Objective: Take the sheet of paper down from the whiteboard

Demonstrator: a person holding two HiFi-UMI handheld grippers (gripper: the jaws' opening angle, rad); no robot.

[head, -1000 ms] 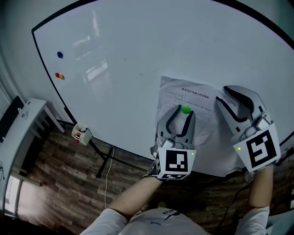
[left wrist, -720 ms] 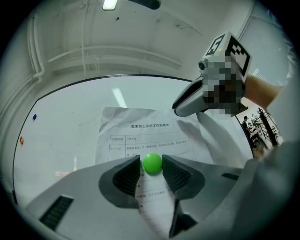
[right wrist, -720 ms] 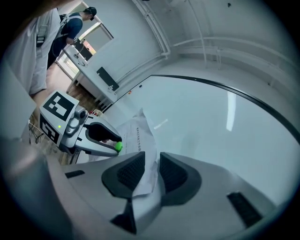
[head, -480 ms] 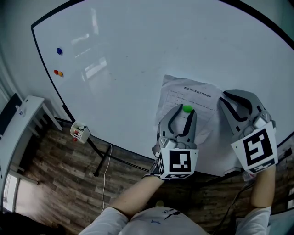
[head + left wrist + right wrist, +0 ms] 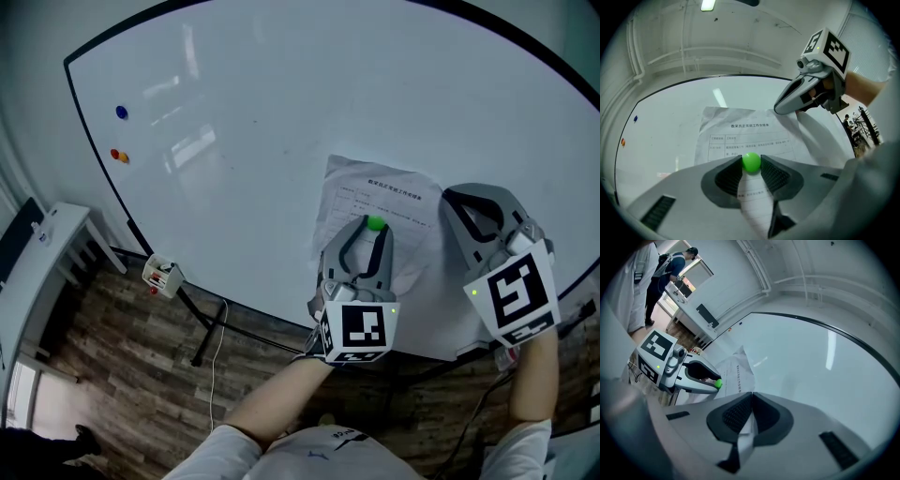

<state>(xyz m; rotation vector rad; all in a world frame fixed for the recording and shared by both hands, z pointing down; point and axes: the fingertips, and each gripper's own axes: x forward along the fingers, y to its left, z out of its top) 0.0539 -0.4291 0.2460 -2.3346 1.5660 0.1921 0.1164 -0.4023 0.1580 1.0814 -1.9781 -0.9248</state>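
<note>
Watch out for the green magnet (image 5: 751, 161). It is small and round, so it can pop out of your left gripper (image 5: 375, 226) if you pull at a slant. The left jaws are closing on it now, one pad on each side, and they look like they touch it.

Your right gripper (image 5: 751, 397) has its jaws pressed together on the right edge of the sheet of paper (image 5: 375, 192). It holds only a thin strip. If you tug that side while the magnet is on, the paper can rip or slide out. When the magnet comes off, that strip is all that keeps the sheet from falling.

The sheet is on the lower right part of the whiteboard (image 5: 281, 112), with the magnet near its middle. It is white, with a heading and a table of small print. It is wrinkled, and its right side bends away from the board toward your right gripper. I can't tell well how its bottom edge lies, because your grippers cover it.
</note>
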